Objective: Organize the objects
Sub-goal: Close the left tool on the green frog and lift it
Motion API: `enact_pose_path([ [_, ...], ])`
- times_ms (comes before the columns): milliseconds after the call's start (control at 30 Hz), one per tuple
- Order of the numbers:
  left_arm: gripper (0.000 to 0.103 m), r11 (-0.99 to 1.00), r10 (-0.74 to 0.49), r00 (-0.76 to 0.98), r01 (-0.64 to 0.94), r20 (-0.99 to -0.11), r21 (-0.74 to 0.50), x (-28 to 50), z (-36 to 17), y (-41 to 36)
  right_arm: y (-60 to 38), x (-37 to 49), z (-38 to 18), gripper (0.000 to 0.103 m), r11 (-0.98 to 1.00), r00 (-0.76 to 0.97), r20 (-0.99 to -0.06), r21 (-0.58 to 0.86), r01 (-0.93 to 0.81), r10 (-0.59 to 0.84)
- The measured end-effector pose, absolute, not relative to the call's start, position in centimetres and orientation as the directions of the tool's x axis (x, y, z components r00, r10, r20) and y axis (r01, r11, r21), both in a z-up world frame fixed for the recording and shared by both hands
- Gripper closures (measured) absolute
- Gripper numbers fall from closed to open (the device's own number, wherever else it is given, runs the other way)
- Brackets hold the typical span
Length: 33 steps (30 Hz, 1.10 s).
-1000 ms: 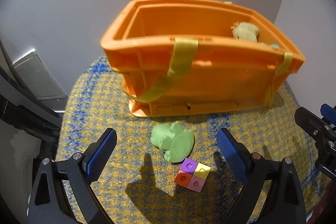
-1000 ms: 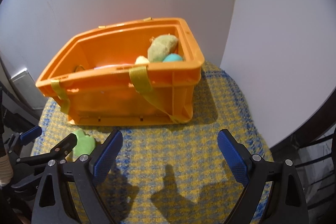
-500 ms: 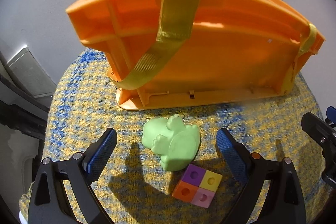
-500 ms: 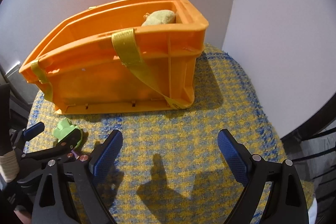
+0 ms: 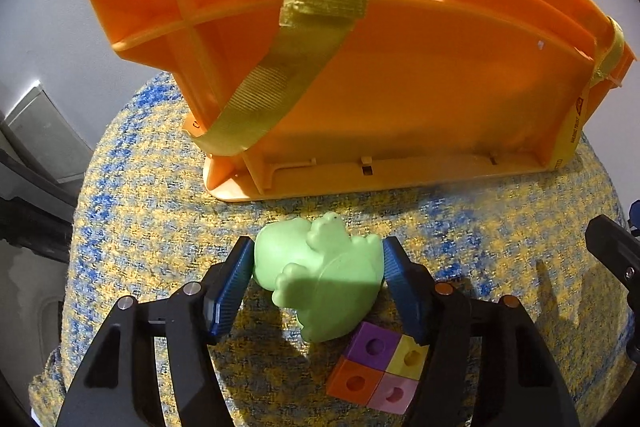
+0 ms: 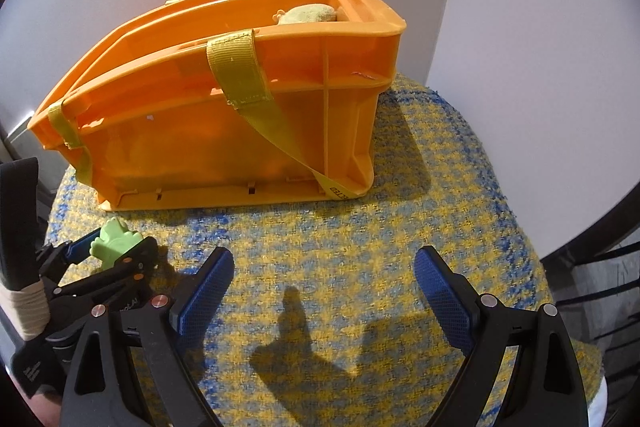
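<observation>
We see open cloth between our right gripper's spread jaws; ahead the orange crate blocks the way. On the left, the colored block square crowds the green toy.

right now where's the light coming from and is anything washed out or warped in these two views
Left wrist view: hard light casts crisp shadows on the woven cloth beside the green toy; a glare streak marks the orange crate, whose rim bows from fisheye. Right wrist view: sharp finger shadows on the cloth ahead of the right gripper.
</observation>
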<state>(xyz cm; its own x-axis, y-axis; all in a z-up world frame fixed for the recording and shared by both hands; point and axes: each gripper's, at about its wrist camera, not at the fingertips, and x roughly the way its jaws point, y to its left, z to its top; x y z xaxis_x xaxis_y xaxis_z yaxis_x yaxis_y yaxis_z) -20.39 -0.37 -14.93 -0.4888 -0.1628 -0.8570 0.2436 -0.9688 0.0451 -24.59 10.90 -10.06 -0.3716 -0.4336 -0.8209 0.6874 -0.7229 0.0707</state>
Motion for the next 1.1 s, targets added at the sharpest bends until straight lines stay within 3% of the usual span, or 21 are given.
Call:
enact_pose_path([
  [1100,0.040,-0.880,-0.245,-0.488,0.475,-0.838,-0.019,-7.1,-10.7,-8.3,5.4,-15.7,-8.9,0.011,-0.545,-0.225,-0.839,0.099,0.833,-0.496],
])
